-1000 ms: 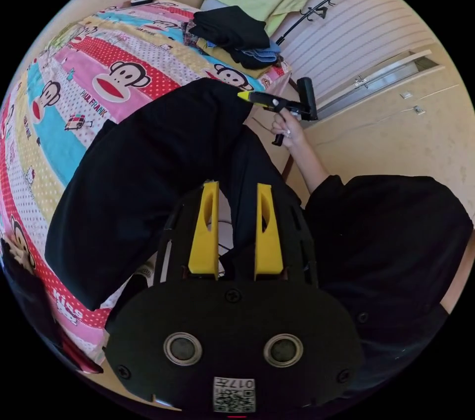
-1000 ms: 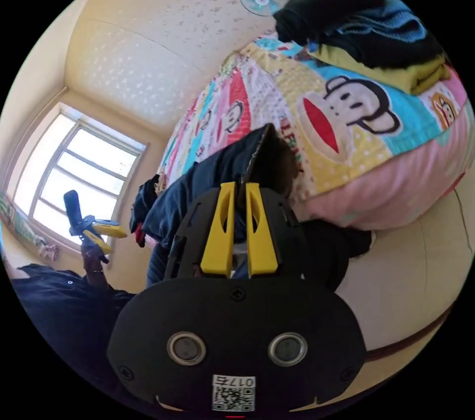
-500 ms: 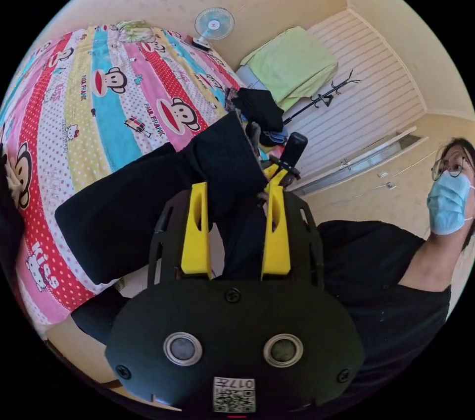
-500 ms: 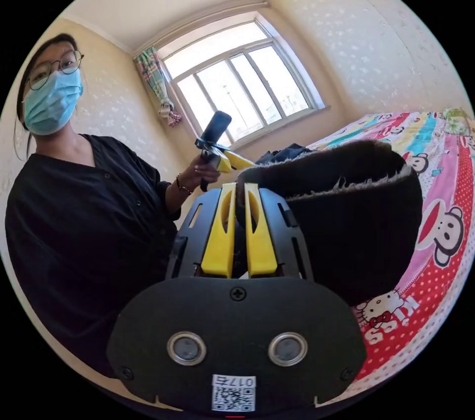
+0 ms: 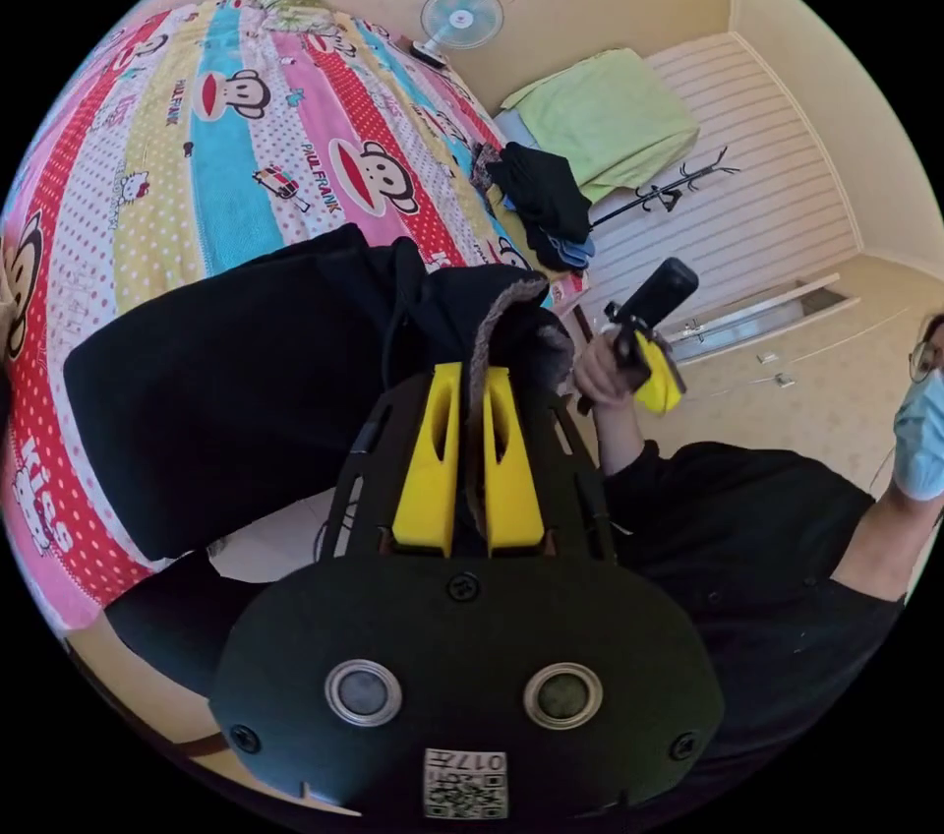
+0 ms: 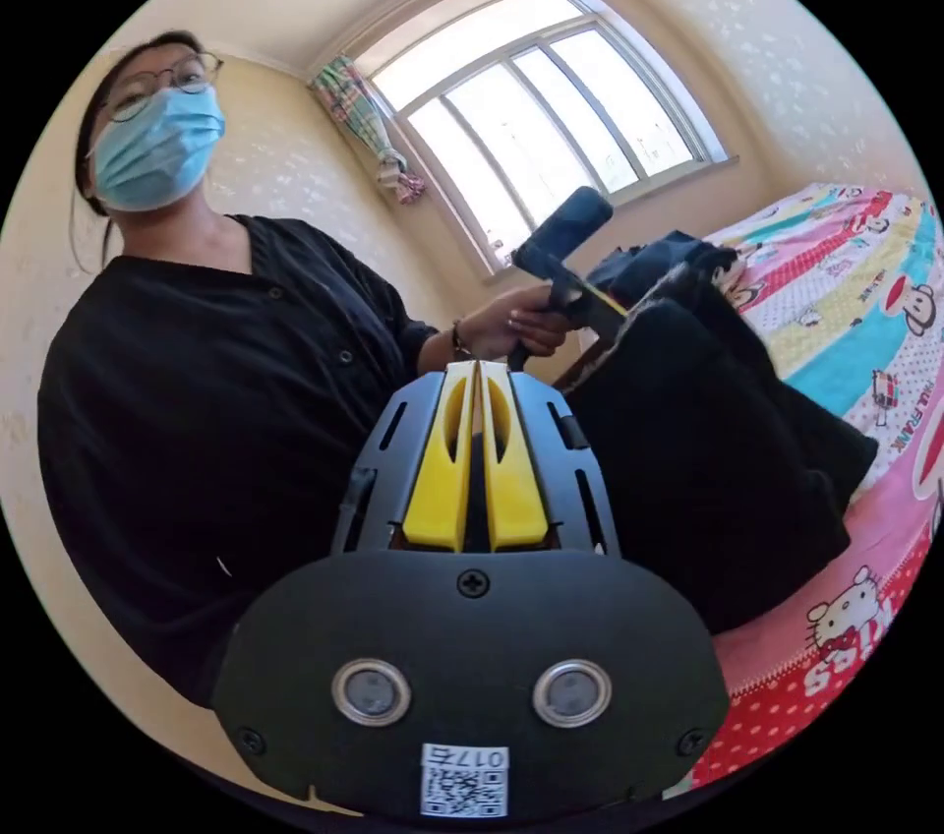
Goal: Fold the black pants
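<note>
Two grippers: we are holding one black-bodied gripper with yellow fingers in each hand.
Left gripper [image 5: 468, 372]: in the left gripper view its fingers are clenching a fleecy-lined edge of the black pants [image 5: 246, 382], the cloth standing up between the two yellow fingers [image 5: 429, 470].
Left gripper from the other side [image 6: 590, 308]: in the right gripper view we are seeing it raised in the person's hand [image 6: 521, 323], touching the lifted edge of the pants [image 6: 708, 460].
Right gripper [image 6: 477, 372]: its yellow fingers are pressing together at the tips; we cannot tell whether any cloth is caught between them.
Right gripper seen in the left gripper view [image 5: 654, 352]: it is hanging in a hand [image 5: 600, 372] just beside the lifted pants edge, apart from the cloth as far as we can tell.
Pants: they are lying across the near edge of the bed with the striped cartoon-monkey sheet [image 5: 226, 146], one part hanging over the side.
Far corner of the bed: a small pile of dark folded clothes [image 5: 541, 200] is sitting there, near a pale blue fan [image 5: 460, 18].
</note>
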A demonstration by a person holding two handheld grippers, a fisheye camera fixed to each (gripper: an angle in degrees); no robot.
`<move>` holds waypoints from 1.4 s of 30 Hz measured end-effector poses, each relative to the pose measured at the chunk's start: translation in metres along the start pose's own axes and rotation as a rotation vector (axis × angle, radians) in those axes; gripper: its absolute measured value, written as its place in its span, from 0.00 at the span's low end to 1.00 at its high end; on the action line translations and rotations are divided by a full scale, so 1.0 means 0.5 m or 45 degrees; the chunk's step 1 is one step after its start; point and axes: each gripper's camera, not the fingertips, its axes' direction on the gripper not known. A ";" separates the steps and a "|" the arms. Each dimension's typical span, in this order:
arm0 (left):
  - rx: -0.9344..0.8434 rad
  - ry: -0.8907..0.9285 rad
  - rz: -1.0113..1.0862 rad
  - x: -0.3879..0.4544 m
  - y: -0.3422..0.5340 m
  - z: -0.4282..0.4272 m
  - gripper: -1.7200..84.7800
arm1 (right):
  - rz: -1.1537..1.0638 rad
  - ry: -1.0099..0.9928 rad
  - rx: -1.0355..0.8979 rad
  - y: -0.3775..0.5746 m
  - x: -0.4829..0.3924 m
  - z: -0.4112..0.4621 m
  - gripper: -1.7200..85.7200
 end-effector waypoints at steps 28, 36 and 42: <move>0.349 -0.236 0.430 0.199 0.250 -0.314 0.05 | -0.218 -0.048 -0.531 -0.272 0.209 0.134 0.19; 0.330 -0.260 0.707 0.271 0.297 -0.358 0.04 | -0.505 0.254 -0.329 -0.321 0.161 0.132 0.29; 0.349 -0.117 0.762 0.276 0.321 -0.377 0.05 | -0.439 -0.414 -0.600 -0.382 0.247 0.231 0.23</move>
